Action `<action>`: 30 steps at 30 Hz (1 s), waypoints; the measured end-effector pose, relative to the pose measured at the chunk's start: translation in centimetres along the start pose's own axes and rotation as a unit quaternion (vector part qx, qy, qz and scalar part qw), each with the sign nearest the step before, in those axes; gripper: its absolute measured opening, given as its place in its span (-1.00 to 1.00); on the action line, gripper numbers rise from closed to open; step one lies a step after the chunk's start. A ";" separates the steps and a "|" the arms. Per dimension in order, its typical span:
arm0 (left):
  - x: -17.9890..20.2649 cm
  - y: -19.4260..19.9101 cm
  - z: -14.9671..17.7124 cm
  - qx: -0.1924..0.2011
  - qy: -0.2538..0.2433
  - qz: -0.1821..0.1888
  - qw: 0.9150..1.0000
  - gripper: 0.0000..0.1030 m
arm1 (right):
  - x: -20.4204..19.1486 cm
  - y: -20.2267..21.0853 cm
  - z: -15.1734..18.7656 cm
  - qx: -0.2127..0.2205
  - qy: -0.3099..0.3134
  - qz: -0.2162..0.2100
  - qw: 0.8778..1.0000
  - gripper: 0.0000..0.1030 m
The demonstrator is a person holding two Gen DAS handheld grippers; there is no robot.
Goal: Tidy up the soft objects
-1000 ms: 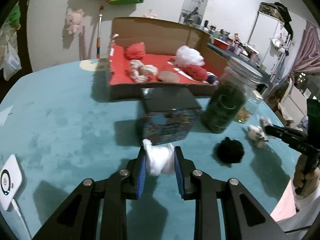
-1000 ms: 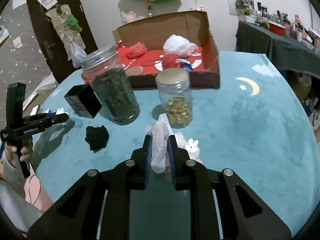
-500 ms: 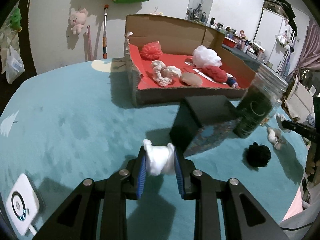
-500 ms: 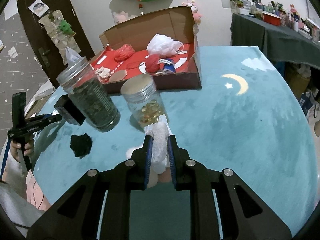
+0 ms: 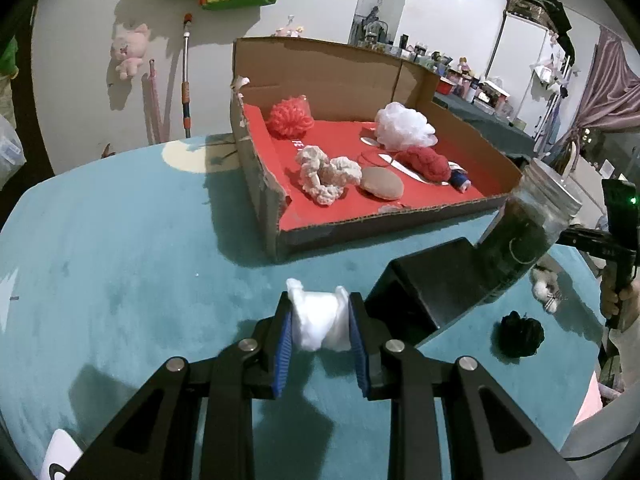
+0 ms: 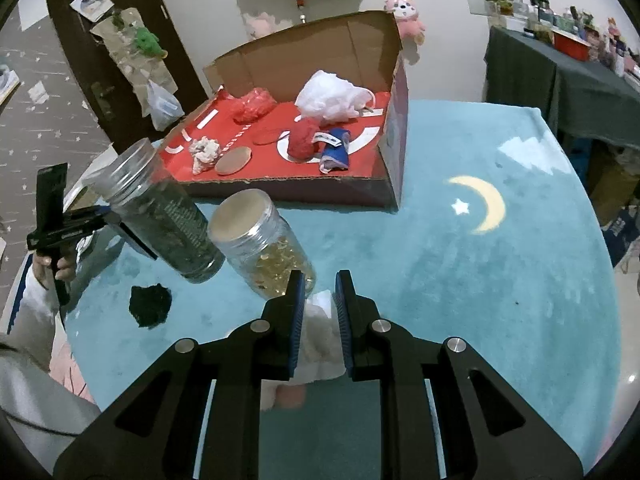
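Left wrist view: the left tool point(image 5: 320, 330) is closed on a white soft wad point(image 5: 319, 323), squeezed between the blue pads point(image 5: 282, 350). Compared with a second ago, the cardboard box point(image 5: 276, 216) is seen larger and shifted toward 1 o'clock, so the tool has been carried nearer to it. A black box point(image 5: 432, 284) and a dark jar point(image 5: 524, 236) stand at 3 o'clock; a black pom-pom point(image 5: 519, 333) lies on the teal surface point(image 5: 120, 248).

Right wrist view: the right tool point(image 6: 318, 312) is now seen parted, holding nothing; the white cloth point(image 6: 320, 346) previously pinched lies below between the fingers. A clear jar point(image 6: 266, 248) stands at 11 o'clock. Release appears done; delivery of the wad into the box is judged the pending step.
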State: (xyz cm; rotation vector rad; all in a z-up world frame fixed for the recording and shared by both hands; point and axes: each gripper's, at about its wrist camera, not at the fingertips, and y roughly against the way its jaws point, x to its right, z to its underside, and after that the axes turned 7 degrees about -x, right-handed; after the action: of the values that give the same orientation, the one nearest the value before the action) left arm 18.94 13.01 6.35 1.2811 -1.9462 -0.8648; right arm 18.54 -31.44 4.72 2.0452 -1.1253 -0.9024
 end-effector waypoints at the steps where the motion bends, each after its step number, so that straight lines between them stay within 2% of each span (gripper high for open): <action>1: 0.0 0.0 0.0 -0.001 0.000 -0.002 1.000 -0.47 | -0.1 0.0 0.1 -0.003 0.001 0.003 1.000 -0.70; 6: 0.1 -0.1 1.1 -0.014 0.007 -0.004 1.000 -0.46 | -0.1 -0.1 1.1 -0.020 -0.012 -0.006 1.000 -0.69; 10: 1.2 0.4 2.7 -0.015 0.014 0.011 1.000 -0.46 | 0.2 0.0 1.9 -0.021 -0.044 -0.024 0.999 -0.68; 12: 2.0 0.8 3.4 -0.012 0.015 0.016 1.000 -0.45 | -0.1 0.2 2.3 -0.017 -0.051 -0.019 0.998 -0.67; 14: 3.0 1.3 4.1 -0.007 0.017 0.033 0.999 -0.43 | -0.4 0.3 2.7 -0.014 -0.056 -0.014 0.998 -0.55; 15: 3.5 1.3 4.4 -0.005 0.018 0.039 0.999 -0.43 | -0.5 0.3 2.8 -0.013 -0.056 -0.012 0.998 -0.34; 16: 3.9 1.3 4.6 -0.005 0.018 0.043 0.999 -0.43 | -0.6 0.3 2.9 -0.010 -0.056 -0.009 0.998 0.17; 17: 4.5 1.3 4.8 -0.003 0.016 0.047 0.999 -0.43 | -0.7 0.4 2.9 -0.004 -0.056 -0.005 0.998 0.43; 18: 5.0 1.2 4.9 -0.003 0.015 0.052 0.999 -0.43 | -0.8 0.6 3.0 0.011 -0.053 -0.003 0.999 0.57; 20: 6.2 0.8 5.2 -0.005 0.009 0.065 0.998 -0.43 | -1.0 0.6 2.8 0.019 -0.049 0.009 0.999 0.57; 24: 8.0 0.0 5.4 -0.010 -0.005 0.073 0.997 -0.43 | 0.0 -1.0 2.4 -0.006 -0.076 0.015 0.997 0.53; 25: 8.3 -0.2 5.4 -0.012 -0.007 0.075 0.997 -0.43 | 0.2 -1.5 2.3 -0.013 -0.078 0.013 0.997 0.47; 26: 8.7 -0.4 5.5 -0.014 -0.009 0.076 0.997 -0.43 | 0.4 -2.1 2.4 -0.024 -0.082 0.022 0.996 0.35; 28: 9.2 -0.6 5.5 -0.016 -0.012 0.075 0.997 -0.43 | 0.4 -2.1 2.6 -0.019 -0.078 0.044 0.996 -0.21; 29: 9.4 -0.7 5.6 -0.017 -0.012 0.077 0.997 -0.42 | 0.5 -2.0 2.7 -0.016 -0.080 0.033 0.996 -0.39; 30: 9.5 -0.7 5.6 -0.017 -0.012 0.080 0.997 -0.43 | 0.8 -1.8 2.7 -0.013 -0.090 0.002 0.996 -0.61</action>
State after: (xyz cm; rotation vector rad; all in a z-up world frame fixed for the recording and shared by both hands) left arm 11.85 4.86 4.04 1.0834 -2.0122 -0.8336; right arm 17.48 -31.91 1.55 1.9710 -1.2049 -1.1105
